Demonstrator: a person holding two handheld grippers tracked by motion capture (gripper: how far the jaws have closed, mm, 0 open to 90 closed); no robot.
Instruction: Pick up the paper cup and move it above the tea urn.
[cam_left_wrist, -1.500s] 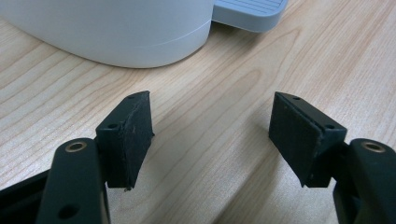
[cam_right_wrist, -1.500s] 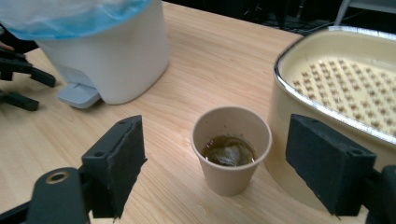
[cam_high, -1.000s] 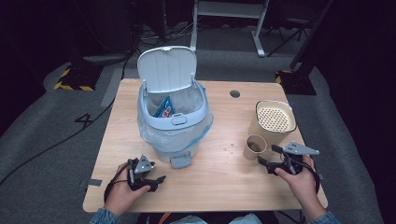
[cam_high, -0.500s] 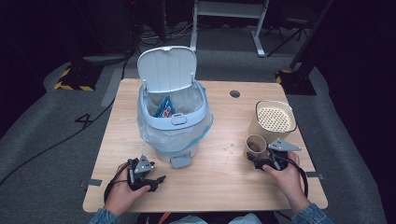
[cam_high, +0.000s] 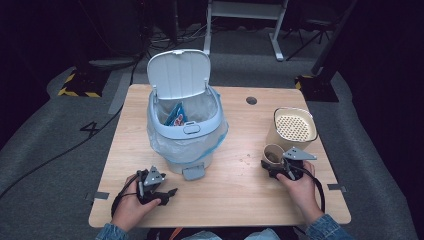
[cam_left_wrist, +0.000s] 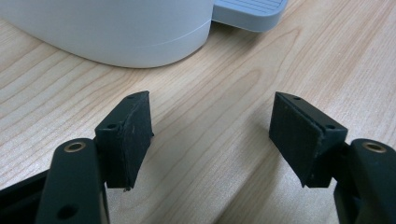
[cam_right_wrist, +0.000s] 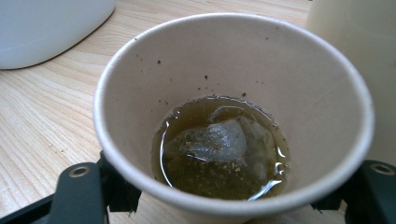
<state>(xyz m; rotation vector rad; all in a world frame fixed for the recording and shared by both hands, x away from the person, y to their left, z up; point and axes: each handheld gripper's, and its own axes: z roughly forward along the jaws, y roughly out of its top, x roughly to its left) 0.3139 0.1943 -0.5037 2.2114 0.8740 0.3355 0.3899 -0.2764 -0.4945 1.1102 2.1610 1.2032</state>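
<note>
Right hand-held gripper (cam_high: 278, 165) has just been closing its jaws around the cup (cam_right_wrist: 233, 116) of tea dregs at bench (cam_high: 240, 200) 4 o'clock beside strainer (cam_high: 295, 127), seemingly to lift it; left hand-held gripper (cam_left_wrist: 210, 135) rests wide open, empty, near bin (cam_high: 185, 130)
</note>
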